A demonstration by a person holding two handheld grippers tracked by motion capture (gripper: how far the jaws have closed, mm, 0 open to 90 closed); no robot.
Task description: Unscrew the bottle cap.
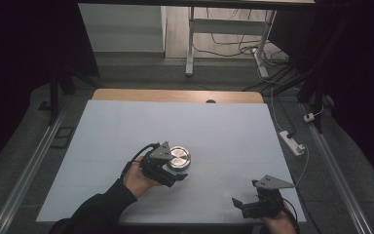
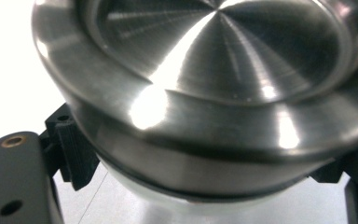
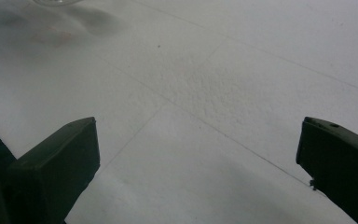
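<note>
Left gripper (image 1: 175,171) clamped on round steel lidded jar (image 1: 179,158), table (image 1: 224,131) centre, ~7 o'clock of middle. Right gripper (image 1: 243,204) spread wide, empty, at 5 o'clock edge. Risk, imo: polished metal slick, grip low under lid rim; jar could slip or tilt w/ quick lift.
</note>
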